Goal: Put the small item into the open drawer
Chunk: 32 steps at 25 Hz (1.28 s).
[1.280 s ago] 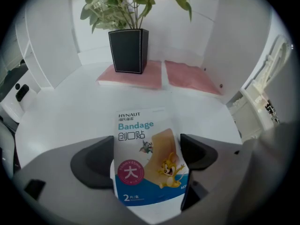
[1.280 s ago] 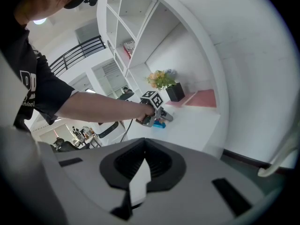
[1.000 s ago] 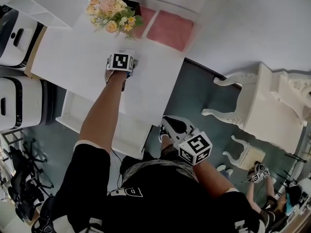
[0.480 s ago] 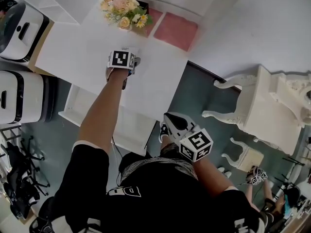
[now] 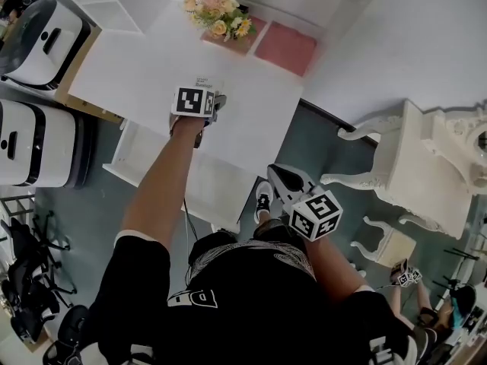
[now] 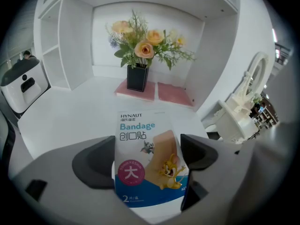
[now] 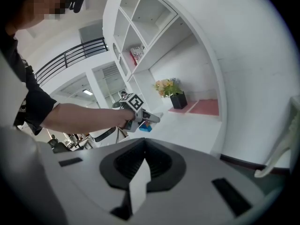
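- A flat, glossy bandage packet point(image 6: 146, 172), pinched in the left gripper point(image 6: 147, 158), is over the smooth white desk point(image 5: 129, 74).
- A square black flower vase point(image 6: 137, 78) and pink mats point(image 6: 174, 93) sit at the desk's back.
- The open drawer point(image 5: 217, 192) juts from the desk's front.
- The right gripper point(image 7: 140, 172), jaws pressed together and empty, is beside the desk's front.

Staged home-style room: white shelving point(image 6: 60, 55), flower vase point(image 6: 137, 78), ornate white chair point(image 5: 426, 166).
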Each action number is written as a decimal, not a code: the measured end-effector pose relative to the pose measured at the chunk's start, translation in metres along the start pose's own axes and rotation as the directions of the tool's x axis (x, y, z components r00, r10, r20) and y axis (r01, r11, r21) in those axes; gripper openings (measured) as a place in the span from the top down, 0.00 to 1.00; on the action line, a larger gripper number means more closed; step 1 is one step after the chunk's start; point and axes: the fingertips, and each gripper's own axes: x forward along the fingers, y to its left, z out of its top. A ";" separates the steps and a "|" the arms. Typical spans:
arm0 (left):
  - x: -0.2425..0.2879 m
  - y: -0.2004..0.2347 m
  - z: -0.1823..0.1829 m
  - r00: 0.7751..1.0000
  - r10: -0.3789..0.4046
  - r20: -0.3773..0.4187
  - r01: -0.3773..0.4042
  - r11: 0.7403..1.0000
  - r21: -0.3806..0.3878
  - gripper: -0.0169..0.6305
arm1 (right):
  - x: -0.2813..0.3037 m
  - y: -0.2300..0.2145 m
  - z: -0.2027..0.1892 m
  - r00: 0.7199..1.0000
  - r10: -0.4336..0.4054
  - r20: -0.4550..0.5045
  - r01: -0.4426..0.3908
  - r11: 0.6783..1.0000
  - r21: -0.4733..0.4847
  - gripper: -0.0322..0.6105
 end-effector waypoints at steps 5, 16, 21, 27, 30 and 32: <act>-0.041 -0.005 -0.014 0.997 -0.040 0.066 0.041 0.999 -0.006 0.32 | -0.004 0.016 -0.002 1.000 -0.012 0.017 0.011 1.000 0.024 0.94; -0.128 -0.004 -0.045 0.980 -0.089 0.175 0.083 0.996 0.043 0.31 | -0.003 0.061 -0.004 1.000 -0.015 0.027 0.016 0.999 -0.038 0.94; -0.157 -0.012 -0.063 0.973 -0.117 0.199 0.102 0.991 0.086 0.31 | 0.003 0.076 -0.011 1.000 -0.015 0.012 0.016 0.998 -0.063 0.94; -0.175 -0.018 -0.097 0.973 -0.123 0.196 0.100 0.987 0.123 0.31 | 0.010 0.089 -0.017 1.000 -0.024 0.007 0.025 0.995 -0.097 0.94; -0.173 -0.025 -0.117 0.972 -0.142 0.187 0.116 0.983 0.142 0.31 | 0.011 0.093 -0.021 1.000 -0.026 0.002 0.026 0.994 -0.103 0.94; -0.170 -0.031 -0.131 0.970 -0.159 0.182 0.132 0.980 0.150 0.31 | 0.010 0.094 -0.024 1.000 -0.028 -0.004 0.028 0.994 -0.107 0.94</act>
